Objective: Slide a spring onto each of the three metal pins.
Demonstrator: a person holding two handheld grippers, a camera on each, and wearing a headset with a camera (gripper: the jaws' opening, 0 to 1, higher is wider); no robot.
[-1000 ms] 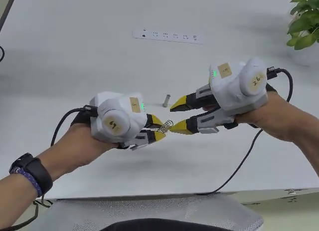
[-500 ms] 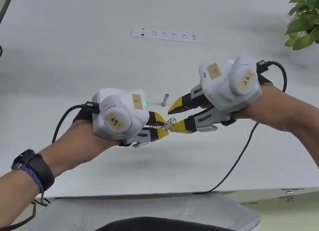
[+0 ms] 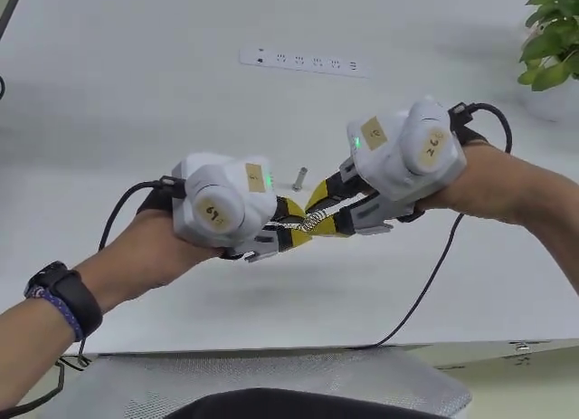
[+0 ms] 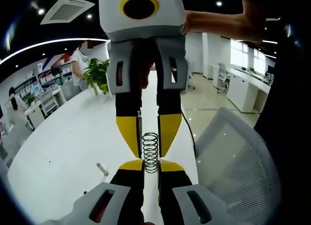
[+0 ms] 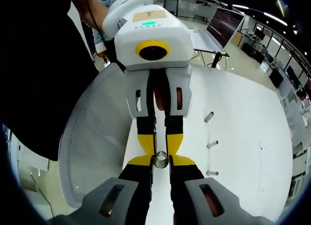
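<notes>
Above the white table (image 3: 136, 102), one coiled metal spring (image 4: 151, 147) was held from both sides.
Left gripper (image 3: 291, 226) pinched one end, right gripper (image 3: 329, 211) clamped the other; short metal pins (image 5: 212, 144) lay on table.

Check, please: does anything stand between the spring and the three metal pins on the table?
Nothing visible does. The spring sits between the jaws of the left gripper and right gripper; no object lies between it and the pins.
</notes>
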